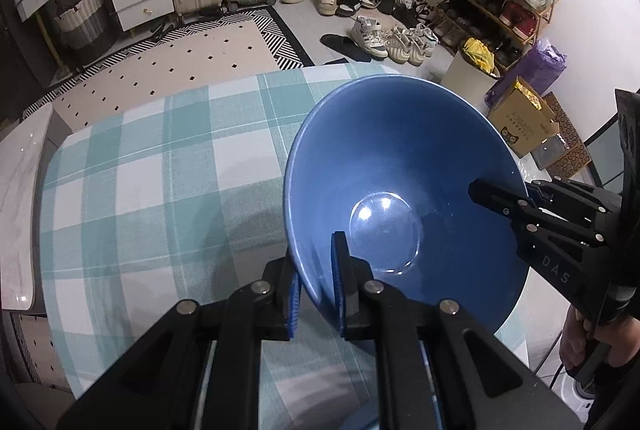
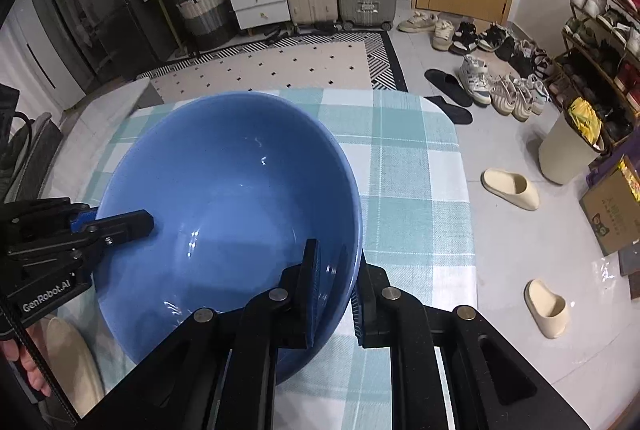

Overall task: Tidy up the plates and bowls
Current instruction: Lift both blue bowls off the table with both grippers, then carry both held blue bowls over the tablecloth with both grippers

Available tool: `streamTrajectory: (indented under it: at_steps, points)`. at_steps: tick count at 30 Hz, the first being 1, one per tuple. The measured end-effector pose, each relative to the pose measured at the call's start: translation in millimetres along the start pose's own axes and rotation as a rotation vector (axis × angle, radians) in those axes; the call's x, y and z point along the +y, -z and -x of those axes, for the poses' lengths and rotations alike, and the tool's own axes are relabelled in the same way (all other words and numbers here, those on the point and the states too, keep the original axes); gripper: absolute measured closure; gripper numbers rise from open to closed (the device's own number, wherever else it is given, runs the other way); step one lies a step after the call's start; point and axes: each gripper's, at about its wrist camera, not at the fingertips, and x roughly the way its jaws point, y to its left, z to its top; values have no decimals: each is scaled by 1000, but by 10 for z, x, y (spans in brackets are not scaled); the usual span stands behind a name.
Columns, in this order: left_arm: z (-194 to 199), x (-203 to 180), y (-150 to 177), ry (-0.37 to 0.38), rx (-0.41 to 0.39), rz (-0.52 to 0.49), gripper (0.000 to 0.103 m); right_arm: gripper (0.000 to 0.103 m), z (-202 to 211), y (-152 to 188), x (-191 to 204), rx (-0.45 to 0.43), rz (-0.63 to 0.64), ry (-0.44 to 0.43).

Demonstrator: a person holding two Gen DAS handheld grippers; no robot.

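Blue bowl is hanging over the checked table's far corner, the left gripper and right gripper each clamping opposite rim walls, sharing its weight.

Blue bowl, teal-and-white checked tablecloth

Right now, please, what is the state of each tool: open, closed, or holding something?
Left tool: closed on the rim of the blue bowl.
Right tool: closed on the same bowl's opposite rim.
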Motion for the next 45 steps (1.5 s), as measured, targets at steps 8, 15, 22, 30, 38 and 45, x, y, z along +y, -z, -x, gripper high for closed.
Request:
streamTrajectory:
  at_steps: [8,15,22,30,38,45]
  points:
    - [461,-6,340,7,-52,13,91,89,538,191,251,-54,41,3]
    - [732,-9,695,23,-66,17,90,89,1005,442,504,-92,63,1]
    - [830,-8,1132,46,-41,35,90,89,1286,876,758,-99,87,19]
    - [978,-9,1550,70,-66,57,90,89,1339,1388,874,-65,66,-13]
    - [990,-122,1822,-2,-81,-14,89,89,1287,1713,953,-55,77,-35]
    - [856,-213,1993,-30,-58,-57,89,89,1201,1945,879,-35,71,-49]
